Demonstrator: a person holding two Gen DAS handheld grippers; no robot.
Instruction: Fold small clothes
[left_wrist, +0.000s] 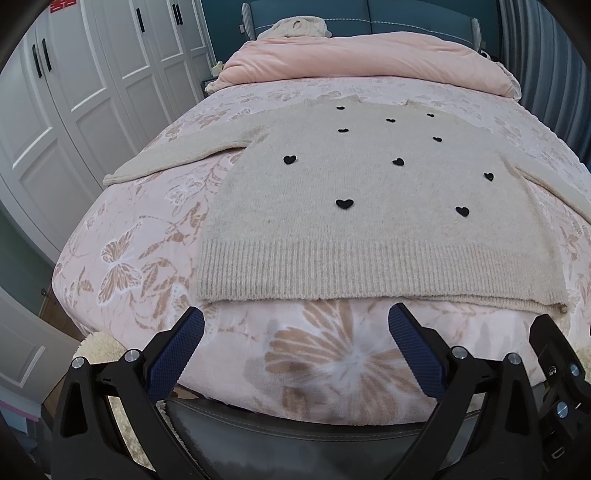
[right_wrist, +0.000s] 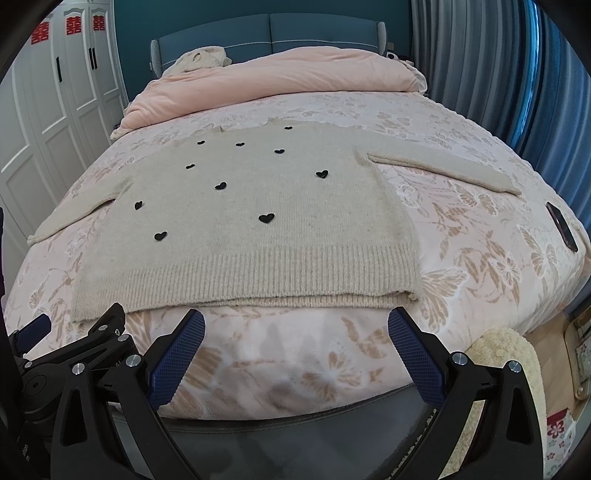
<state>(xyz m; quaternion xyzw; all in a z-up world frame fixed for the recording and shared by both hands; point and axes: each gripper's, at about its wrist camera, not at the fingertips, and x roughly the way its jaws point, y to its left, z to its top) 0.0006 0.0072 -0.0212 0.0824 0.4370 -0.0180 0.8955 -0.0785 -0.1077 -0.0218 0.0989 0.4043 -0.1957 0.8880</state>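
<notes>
A beige knit sweater (left_wrist: 369, 221) with small black hearts lies flat on the bed, front up, both sleeves spread out to the sides, ribbed hem towards me. It also shows in the right wrist view (right_wrist: 258, 229). My left gripper (left_wrist: 295, 332) is open and empty, hovering just short of the hem at the foot of the bed. My right gripper (right_wrist: 295, 332) is open and empty, also just short of the hem, to the right of the left one. Part of the left gripper shows at the right view's lower left.
The bed has a pink floral bedspread (left_wrist: 147, 236) and a pink duvet (right_wrist: 280, 77) bunched at the head. A dark phone (right_wrist: 563, 225) lies near the bed's right edge. White wardrobes (left_wrist: 74, 92) stand left, blue curtains (right_wrist: 517, 74) right.
</notes>
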